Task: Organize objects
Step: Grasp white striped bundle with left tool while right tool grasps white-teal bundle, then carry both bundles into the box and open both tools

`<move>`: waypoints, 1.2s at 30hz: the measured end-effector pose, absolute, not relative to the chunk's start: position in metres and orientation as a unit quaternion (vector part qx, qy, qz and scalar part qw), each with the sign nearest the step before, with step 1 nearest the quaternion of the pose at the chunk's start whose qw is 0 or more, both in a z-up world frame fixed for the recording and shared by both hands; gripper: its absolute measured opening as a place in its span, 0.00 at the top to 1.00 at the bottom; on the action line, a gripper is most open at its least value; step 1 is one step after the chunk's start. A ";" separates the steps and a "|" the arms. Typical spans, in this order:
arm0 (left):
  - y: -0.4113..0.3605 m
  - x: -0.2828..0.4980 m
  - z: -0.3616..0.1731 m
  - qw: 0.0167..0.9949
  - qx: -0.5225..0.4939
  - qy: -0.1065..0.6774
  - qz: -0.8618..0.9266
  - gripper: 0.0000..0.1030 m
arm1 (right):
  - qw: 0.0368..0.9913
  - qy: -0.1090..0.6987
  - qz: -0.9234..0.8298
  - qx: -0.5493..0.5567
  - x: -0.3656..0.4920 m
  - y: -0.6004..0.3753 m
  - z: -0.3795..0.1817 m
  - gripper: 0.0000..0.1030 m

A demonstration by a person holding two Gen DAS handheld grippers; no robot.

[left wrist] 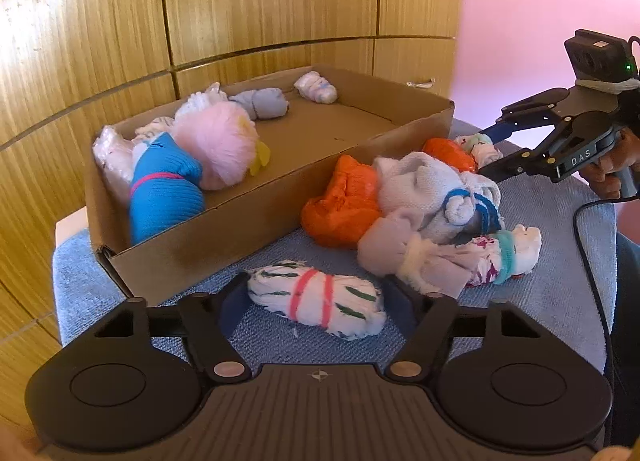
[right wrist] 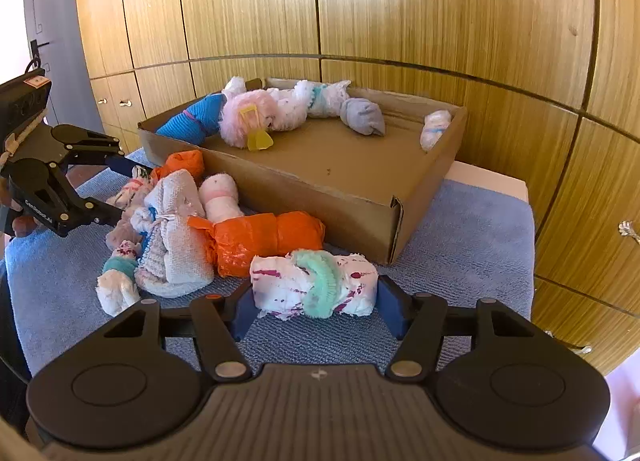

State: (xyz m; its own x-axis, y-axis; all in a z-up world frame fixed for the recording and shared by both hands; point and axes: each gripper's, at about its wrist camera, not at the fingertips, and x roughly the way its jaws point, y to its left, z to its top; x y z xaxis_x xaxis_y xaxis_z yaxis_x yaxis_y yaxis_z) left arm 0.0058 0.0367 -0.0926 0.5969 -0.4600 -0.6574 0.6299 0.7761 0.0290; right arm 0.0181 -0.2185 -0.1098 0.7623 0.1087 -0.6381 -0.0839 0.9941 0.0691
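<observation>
While the cardboard box (left wrist: 256, 201) holds several rolls, each gripper's jaws clamp a white bundle beside it: left (left wrist: 316, 301), right (right wrist: 316, 293).

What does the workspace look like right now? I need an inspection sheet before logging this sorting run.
Surface: blue towel covering the tabletop.
Job's things: cardboard box holding several bundles; more piled beside it.
Clutter: nothing seen.
Grippers: left gripper shut on green-striped bundle; right gripper shut on magenta-marked bundle.
Cables: black cable trailing from the right gripper.
Surroundings: wooden cabinets behind.
</observation>
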 end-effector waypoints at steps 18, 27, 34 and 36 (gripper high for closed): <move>0.041 -0.006 -0.030 0.902 0.113 0.293 -0.297 0.29 | 0.953 0.301 0.033 0.000 -0.006 -0.223 -0.072 0.44; 0.018 0.011 0.014 0.910 0.119 0.264 -0.297 0.29 | 0.960 0.275 0.035 -0.048 0.000 -0.225 -0.038 0.44; -0.014 0.040 0.038 0.911 0.134 0.248 -0.301 0.28 | 0.961 0.258 0.035 -0.093 0.022 -0.233 -0.015 0.44; -0.024 0.050 0.042 0.911 0.138 0.246 -0.301 0.28 | 0.961 0.254 0.036 -0.103 0.030 -0.235 -0.010 0.44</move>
